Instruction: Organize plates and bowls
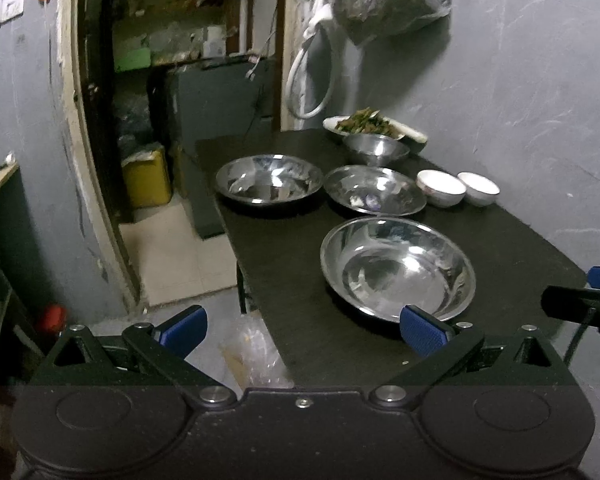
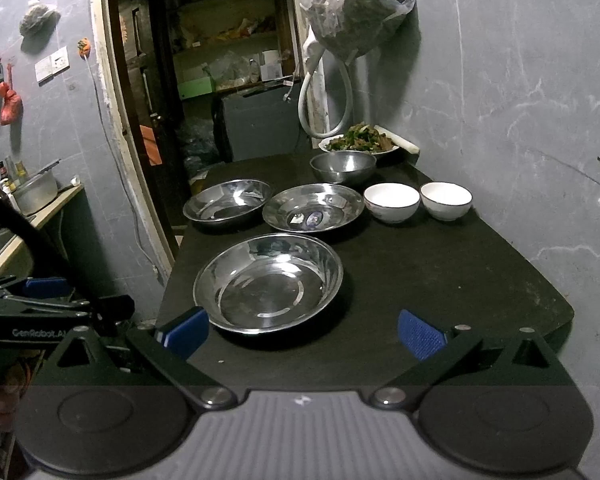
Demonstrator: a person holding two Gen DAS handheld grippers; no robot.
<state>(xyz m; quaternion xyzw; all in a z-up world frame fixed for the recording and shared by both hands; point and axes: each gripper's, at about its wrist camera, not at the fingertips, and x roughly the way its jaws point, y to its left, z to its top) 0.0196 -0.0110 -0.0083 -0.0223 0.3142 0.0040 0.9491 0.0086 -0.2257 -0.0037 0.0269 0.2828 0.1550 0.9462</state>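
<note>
On a black table [image 2: 440, 276] lie three wide steel plates: the nearest [image 1: 398, 268] [image 2: 268, 282], one at the far left [image 1: 269, 178] [image 2: 228, 200] and one in the middle [image 1: 374, 190] [image 2: 314, 206]. Behind them stands a small steel bowl [image 1: 376, 149] [image 2: 343, 166]. Two white bowls [image 1: 441, 187] [image 2: 392, 202] [image 1: 479, 188] [image 2: 446, 200] sit side by side at the right. My left gripper [image 1: 302, 330] is open at the table's near left edge. My right gripper [image 2: 302, 330] is open just short of the nearest plate. Neither holds anything.
A white plate of cooked greens [image 1: 374, 128] [image 2: 360, 140] sits at the table's far end against the grey wall. A plastic bag [image 2: 356, 4] and a white hose [image 1: 310, 76] hang above it. A doorway [image 1: 172, 100] opens to the left, with a counter [image 2: 32, 208] farther left.
</note>
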